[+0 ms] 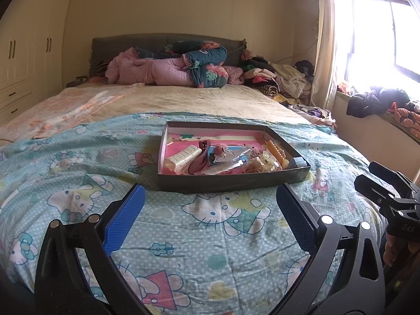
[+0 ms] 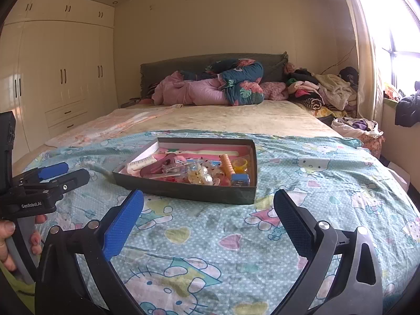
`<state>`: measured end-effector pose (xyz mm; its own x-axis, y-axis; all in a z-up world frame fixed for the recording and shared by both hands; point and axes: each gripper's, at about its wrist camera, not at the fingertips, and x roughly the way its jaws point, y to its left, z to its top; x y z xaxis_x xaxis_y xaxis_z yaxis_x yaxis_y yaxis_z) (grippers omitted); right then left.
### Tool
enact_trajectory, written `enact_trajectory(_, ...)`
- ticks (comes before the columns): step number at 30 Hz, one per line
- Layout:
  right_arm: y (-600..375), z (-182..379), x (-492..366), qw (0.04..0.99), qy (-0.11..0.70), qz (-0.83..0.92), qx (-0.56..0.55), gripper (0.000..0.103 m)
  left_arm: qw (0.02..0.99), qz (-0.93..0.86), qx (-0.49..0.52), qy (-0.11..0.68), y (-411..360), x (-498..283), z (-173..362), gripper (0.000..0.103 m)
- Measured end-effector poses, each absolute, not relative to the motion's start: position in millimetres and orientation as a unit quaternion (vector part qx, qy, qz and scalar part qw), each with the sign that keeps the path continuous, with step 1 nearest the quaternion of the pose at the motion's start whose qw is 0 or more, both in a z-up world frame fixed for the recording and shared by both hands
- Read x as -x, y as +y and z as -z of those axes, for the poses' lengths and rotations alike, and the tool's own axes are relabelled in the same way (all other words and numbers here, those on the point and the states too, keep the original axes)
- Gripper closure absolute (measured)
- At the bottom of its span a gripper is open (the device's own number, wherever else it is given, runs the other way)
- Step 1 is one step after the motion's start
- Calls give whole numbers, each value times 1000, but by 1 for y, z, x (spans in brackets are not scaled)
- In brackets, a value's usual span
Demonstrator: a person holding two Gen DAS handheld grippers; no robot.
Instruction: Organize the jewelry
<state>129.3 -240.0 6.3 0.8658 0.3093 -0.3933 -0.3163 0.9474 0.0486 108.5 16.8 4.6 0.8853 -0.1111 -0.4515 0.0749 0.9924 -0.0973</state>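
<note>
Shallow box (image 1: 231,182) of hair clips on bed; both tongs (image 1: 210,215) (image 2: 208,218) apart, empty.
Clips look light, stiff, slick plastic; pinch w/ care across the body.

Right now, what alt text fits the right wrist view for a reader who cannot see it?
A shallow dark tray of hair clips and trinkets sits on a cartoon-cat bedsheet, just beyond the open, empty right hand-held gripper. The left hand-held gripper shows at the left edge.
</note>
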Motion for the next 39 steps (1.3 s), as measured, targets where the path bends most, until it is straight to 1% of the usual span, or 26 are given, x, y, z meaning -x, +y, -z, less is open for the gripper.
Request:
enact_trajectory(19,-242,-2,-92,981,124,-148,7,6,980,31,33,194,15,-81,-4,11)
enact_trajectory(27,-244,2,-89,984,116,-135,1,6,983,32,27,178,10,-72,0,11)
enact_trajectory(39,-235,15,-92,983,120,-135,22,6,982,22,27,184,10,-76,9,11)
